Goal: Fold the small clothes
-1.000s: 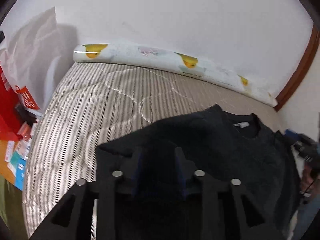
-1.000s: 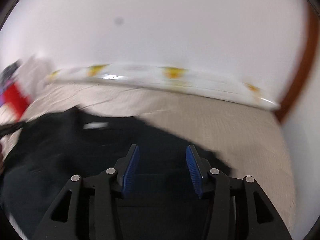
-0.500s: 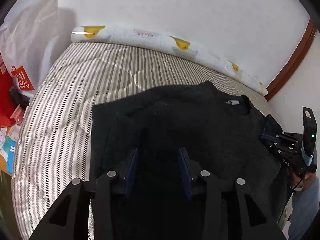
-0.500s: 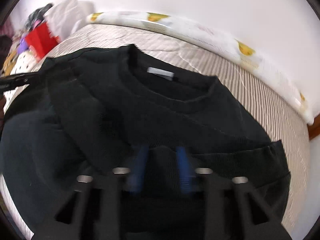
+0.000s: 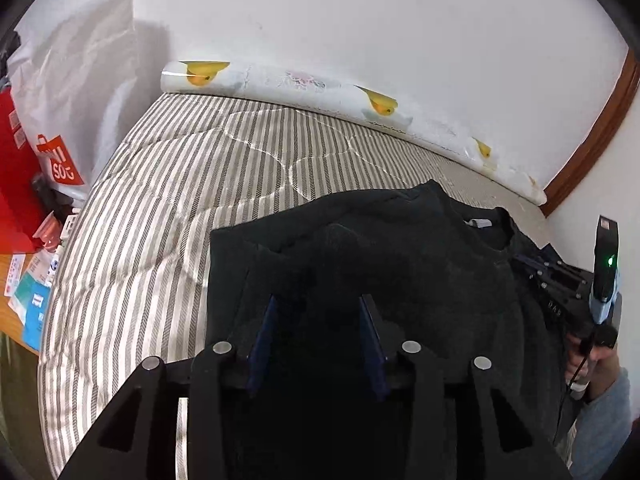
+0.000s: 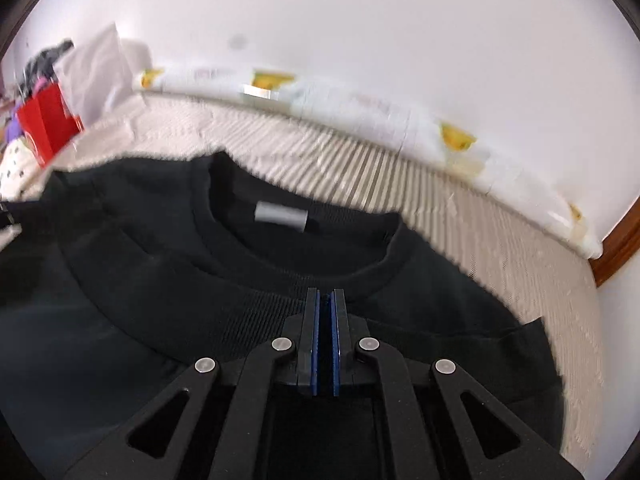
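A black sweatshirt [image 5: 400, 264] lies on the striped mattress [image 5: 192, 184], collar with a grey label [image 6: 281, 216] toward the wall. My left gripper [image 5: 320, 312] is open, fingers spread over the sweatshirt's left part. My right gripper [image 6: 326, 300] is shut on the sweatshirt's ribbed edge [image 6: 256, 312], which lies folded up just below the collar. It also shows in the left wrist view [image 5: 560, 284] at the sweatshirt's right side, held by a hand.
A rolled mat with yellow prints [image 5: 360, 108] lies along the white wall. A white bag [image 5: 72, 92] and red box [image 5: 16, 184] stand left of the mattress. A wooden trim [image 5: 592, 132] runs at the right.
The right gripper has closed on the sweatshirt's ribbed edge. The left gripper stays open over the garment, and its view has shifted slightly.
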Tool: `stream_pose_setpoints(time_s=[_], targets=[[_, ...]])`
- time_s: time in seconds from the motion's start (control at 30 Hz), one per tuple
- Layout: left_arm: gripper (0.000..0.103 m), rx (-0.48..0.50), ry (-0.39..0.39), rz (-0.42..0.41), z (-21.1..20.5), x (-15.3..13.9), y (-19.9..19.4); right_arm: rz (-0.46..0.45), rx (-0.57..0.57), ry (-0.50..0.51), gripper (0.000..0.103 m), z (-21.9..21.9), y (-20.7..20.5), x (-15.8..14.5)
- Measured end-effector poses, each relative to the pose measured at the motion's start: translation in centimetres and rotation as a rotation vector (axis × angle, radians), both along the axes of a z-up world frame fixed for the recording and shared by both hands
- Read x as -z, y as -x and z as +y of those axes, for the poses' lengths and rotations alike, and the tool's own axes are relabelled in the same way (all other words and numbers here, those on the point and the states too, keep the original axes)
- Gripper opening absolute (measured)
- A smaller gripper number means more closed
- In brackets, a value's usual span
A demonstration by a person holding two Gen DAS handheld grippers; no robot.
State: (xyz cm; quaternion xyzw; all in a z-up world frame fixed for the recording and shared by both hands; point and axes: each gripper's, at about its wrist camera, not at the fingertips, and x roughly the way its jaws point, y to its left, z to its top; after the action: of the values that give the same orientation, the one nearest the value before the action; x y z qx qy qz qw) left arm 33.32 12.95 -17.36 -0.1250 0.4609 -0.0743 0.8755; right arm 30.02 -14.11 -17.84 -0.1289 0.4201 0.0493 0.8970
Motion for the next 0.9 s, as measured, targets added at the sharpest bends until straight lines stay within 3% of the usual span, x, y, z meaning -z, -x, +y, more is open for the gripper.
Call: stream_pose_setpoints(time_s=[0.17,0.23,0.33,0.4,0.5,0.67,0.9], targets=[[0.042,0.078,0.008,0.044,-1.2,0.8,-2.6,-0.017,0.011,-0.006,0.006,-0.1,0.7,0.2],[0.041,0.084,-0.023,0.037,-2.0,0.8,-3.0,-0.012,0.017,-0.035,0.012,-1.0,1.2,-0.6],[0.010,0.067,-0.112,-0.005,-2.7,0.5,-2.8,-0.092,0.078,-0.070,0.030,-3.2,2.5,-2.5],[0.009,0.037,-0.115,-0.045,-2.1,0.0,-2.4,-0.137,0.153,-0.055,0.035,-5.4,2.9,-3.1],[0.009,-0.030,-0.081,-0.095,-0.3,-0.5,-2.2,-0.132,0.243,-0.001,0.035,-8.5,2.8,-3.0],[0.009,-0.036,-0.123,-0.041,-0.5,1.4,-3.4,-0.067,0.334,0.028,0.035,-12.4,1.8,-0.6],[0.014,-0.033,-0.155,-0.035,-0.8,1.1,-3.3,-0.033,0.387,0.103,0.029,-12.4,0.5,0.7]])
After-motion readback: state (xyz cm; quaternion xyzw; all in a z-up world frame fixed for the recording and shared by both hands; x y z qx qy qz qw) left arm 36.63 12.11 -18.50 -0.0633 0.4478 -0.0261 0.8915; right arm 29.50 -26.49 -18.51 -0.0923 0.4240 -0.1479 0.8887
